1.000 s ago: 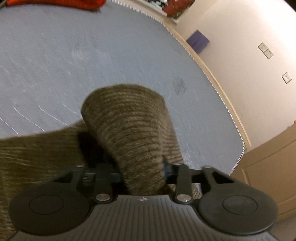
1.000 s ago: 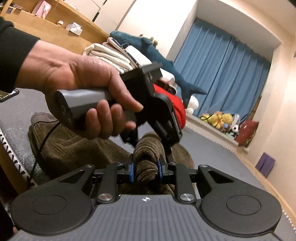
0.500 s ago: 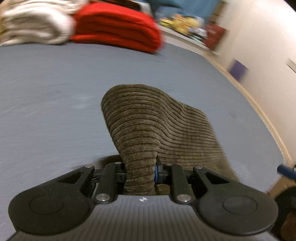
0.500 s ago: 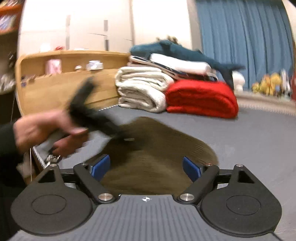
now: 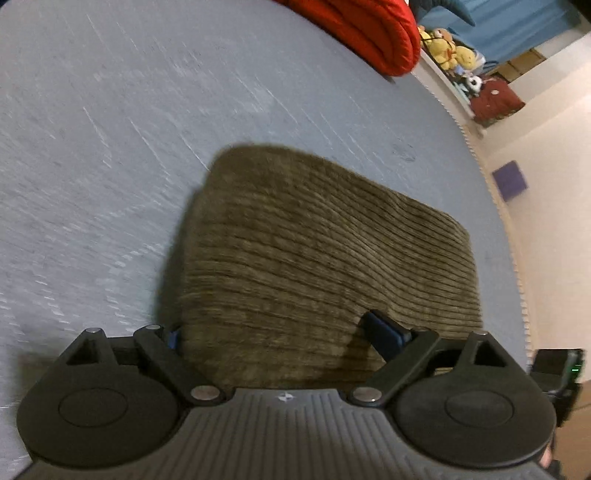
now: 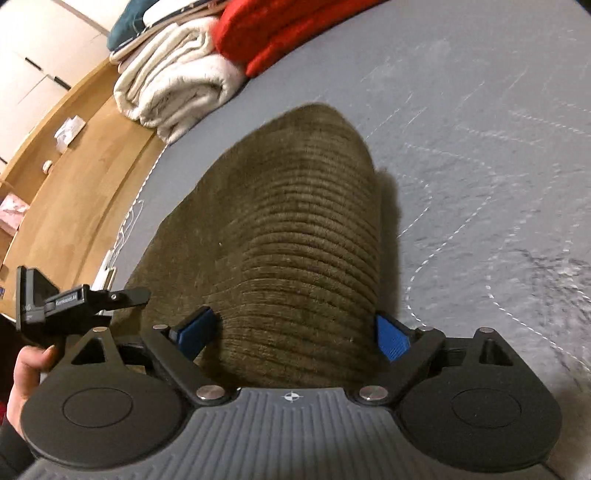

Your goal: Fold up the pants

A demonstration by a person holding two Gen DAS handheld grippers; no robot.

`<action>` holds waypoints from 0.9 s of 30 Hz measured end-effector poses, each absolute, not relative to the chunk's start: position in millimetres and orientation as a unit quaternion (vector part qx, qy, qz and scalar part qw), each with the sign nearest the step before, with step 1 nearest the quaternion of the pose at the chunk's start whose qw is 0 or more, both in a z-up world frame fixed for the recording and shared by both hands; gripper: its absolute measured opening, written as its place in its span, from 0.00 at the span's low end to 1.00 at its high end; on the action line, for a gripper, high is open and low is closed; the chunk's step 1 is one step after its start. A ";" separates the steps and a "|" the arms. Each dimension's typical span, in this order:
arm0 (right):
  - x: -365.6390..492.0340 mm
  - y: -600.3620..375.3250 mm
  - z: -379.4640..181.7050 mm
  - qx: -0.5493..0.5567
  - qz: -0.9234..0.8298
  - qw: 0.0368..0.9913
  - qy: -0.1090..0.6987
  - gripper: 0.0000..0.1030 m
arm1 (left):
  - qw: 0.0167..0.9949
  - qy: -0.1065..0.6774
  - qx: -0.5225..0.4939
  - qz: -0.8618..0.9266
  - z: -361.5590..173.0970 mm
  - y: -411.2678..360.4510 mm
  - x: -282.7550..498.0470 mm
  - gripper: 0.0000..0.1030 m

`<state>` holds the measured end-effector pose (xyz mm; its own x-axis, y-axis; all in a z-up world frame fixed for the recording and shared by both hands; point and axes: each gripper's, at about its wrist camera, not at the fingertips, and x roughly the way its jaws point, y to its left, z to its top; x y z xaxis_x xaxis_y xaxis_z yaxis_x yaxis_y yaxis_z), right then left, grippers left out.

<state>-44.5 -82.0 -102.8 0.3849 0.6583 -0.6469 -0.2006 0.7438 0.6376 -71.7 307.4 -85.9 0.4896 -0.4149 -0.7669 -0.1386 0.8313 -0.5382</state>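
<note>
Brown corduroy pants (image 5: 314, 258) lie folded on the grey bed (image 5: 110, 147), with a rounded fold edge at the far end. My left gripper (image 5: 279, 334) is just over the near part of the cloth. Its jaws are opening wide, and the blue pads (image 5: 386, 332) stand off the fabric. In the right wrist view the pants (image 6: 303, 240) bulge up between my right gripper's (image 6: 293, 332) spread, still opening jaws, whose pads (image 6: 391, 338) do not press on them. The left gripper (image 6: 74, 299), held in a hand (image 6: 26, 369), shows at the left edge.
A red blanket (image 6: 295, 33) and folded white towels (image 6: 173, 81) are stacked at the head of the bed. A wooden shelf (image 6: 74, 177) runs along that side. Plush toys (image 5: 447, 48) and a purple box (image 5: 511, 181) sit beyond the bed's stitched edge (image 5: 513, 240).
Both grippers were shut on a bunched fold of the pants and carried it across the bed. Both have since let go, the right first, and the cloth now rests flatter on the bed.
</note>
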 end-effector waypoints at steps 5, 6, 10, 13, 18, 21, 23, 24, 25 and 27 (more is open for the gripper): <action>-42.6 -78.8 -91.5 0.212 0.270 0.816 0.465 0.52 | 0.823 0.496 -0.261 -0.090 -88.6 279.1 -56.5 0.87; -44.5 -79.2 -87.3 0.210 0.271 0.821 0.457 0.42 | 0.828 0.495 -0.248 -0.087 -86.3 272.4 -55.2 0.84; -46.5 -96.8 -74.2 0.229 0.264 0.829 0.436 0.32 | 0.845 0.487 -0.202 -0.092 -75.2 245.4 -52.6 0.67; -51.0 -116.9 -52.6 0.216 0.267 0.846 0.408 0.31 | 0.848 0.476 -0.203 -0.114 -67.2 221.2 -46.6 0.56; -39.2 -189.5 -16.2 0.201 0.255 0.870 0.372 0.31 | 0.856 0.452 -0.181 -0.173 -53.8 143.6 -23.6 0.40; -30.8 -235.8 0.6 0.184 0.235 0.882 0.364 0.31 | 0.864 0.432 -0.166 -0.199 -44.8 91.9 -4.1 0.40; -23.0 -263.7 8.8 0.167 0.227 0.889 0.360 0.31 | 0.861 0.432 -0.166 -0.211 -45.5 62.5 12.6 0.40; -19.3 -275.7 11.7 0.154 0.224 0.893 0.358 0.31 | 0.860 0.432 -0.165 -0.215 -46.5 49.2 20.5 0.40; -13.5 -288.5 13.9 0.143 0.219 0.897 0.356 0.31 | 0.860 0.431 -0.165 -0.220 -47.3 35.3 28.0 0.40; -1.6 -311.4 11.8 0.139 0.209 0.900 0.357 0.31 | 0.861 0.429 -0.157 -0.223 -50.0 12.3 39.9 0.41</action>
<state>-1.6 -311.4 11.8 0.6579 0.4750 -0.5844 -0.2772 0.8743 0.3985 39.9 12.3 -50.0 0.5328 -0.5191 -0.6683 0.2502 0.8511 -0.4616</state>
